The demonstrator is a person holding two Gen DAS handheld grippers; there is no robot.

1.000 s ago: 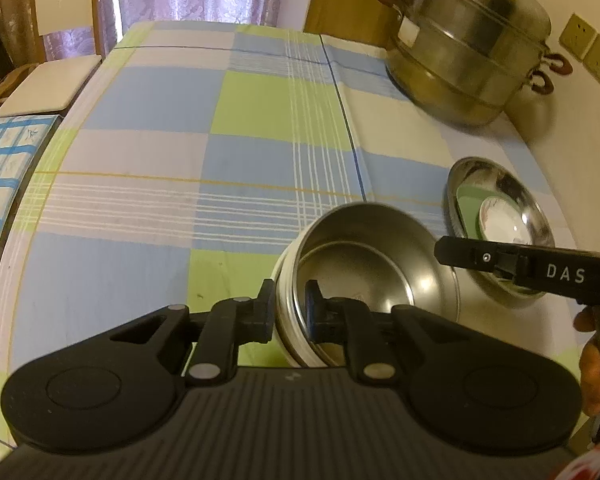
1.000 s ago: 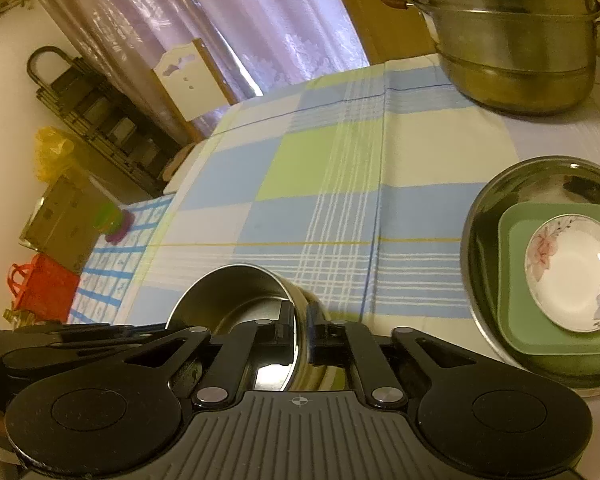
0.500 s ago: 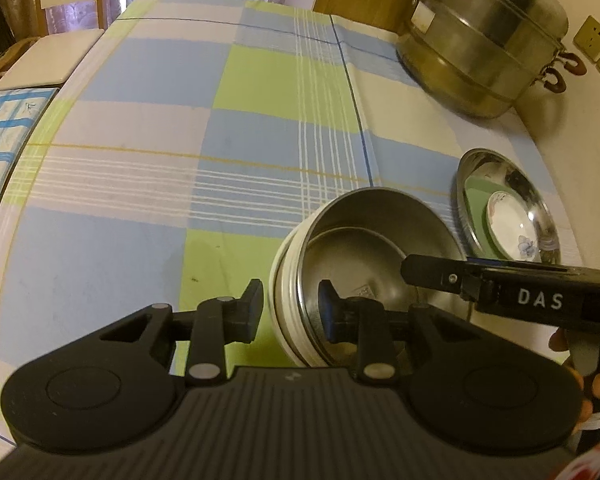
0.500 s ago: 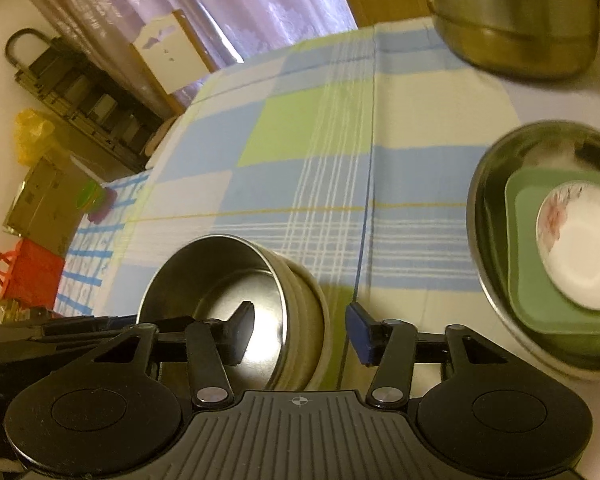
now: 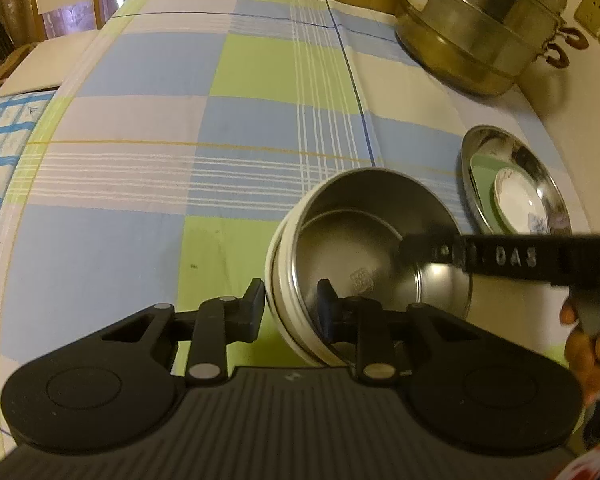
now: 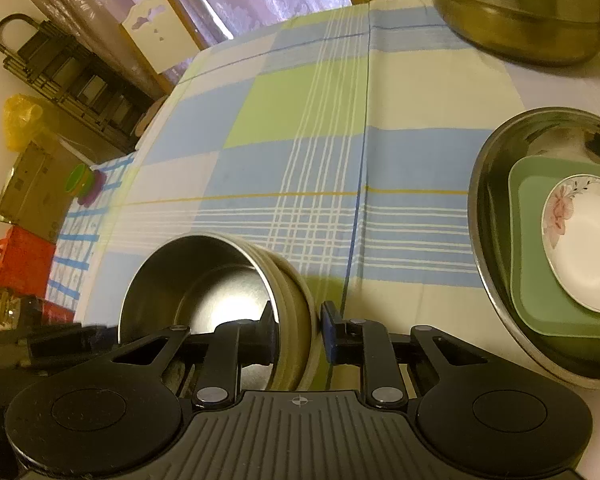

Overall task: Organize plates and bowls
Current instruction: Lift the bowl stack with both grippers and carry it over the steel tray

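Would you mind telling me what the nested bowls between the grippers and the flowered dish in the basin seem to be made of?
Inner bowl: probably stainless steel, brushed with a bright glare and a stamped mark on its floor. Outer bowl: cream and smooth, plastic or enamel; I cannot tell which. Flowered dish: likely glazed ceramic or melamine, glossy white with printed blossoms. Basin: polished metal, mirror reflections.

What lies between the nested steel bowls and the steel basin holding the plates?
Nothing: only bare checked tablecloth separates the nested steel bowls from the steel basin, clearest in the right wrist view.
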